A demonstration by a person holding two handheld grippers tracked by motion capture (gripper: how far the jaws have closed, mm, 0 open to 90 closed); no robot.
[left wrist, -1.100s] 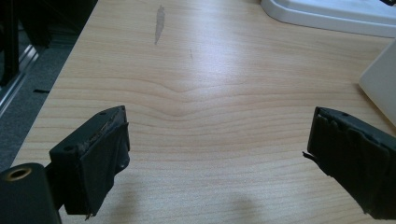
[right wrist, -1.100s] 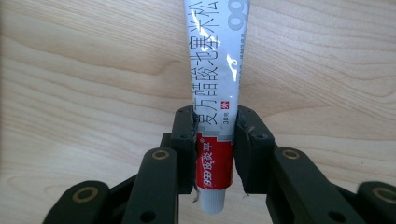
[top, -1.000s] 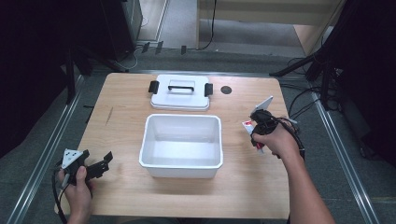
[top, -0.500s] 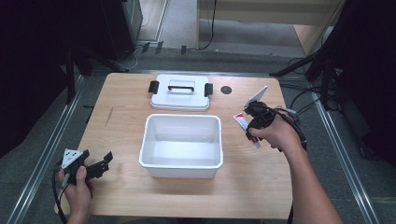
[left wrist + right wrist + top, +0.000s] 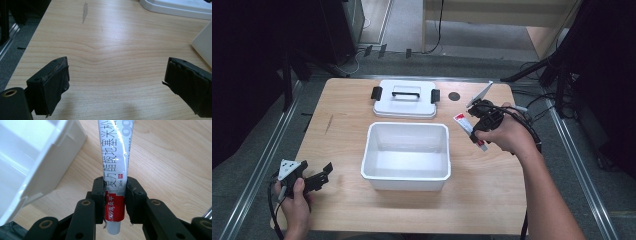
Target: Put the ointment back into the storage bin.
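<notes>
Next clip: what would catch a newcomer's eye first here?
Most striking is the red-and-white ointment tube, clamped between the jaws of the right tool, held above the table just right of the open white bin at mid-table. Behind the bin lies its white lid with black latches. The left tool rests open near the table's front left corner, holding nothing.

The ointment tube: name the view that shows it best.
The right gripper view: the ointment tube stands close up, clamped between the right gripper pads, print readable. The high view shows it small beside the white bin.
</notes>
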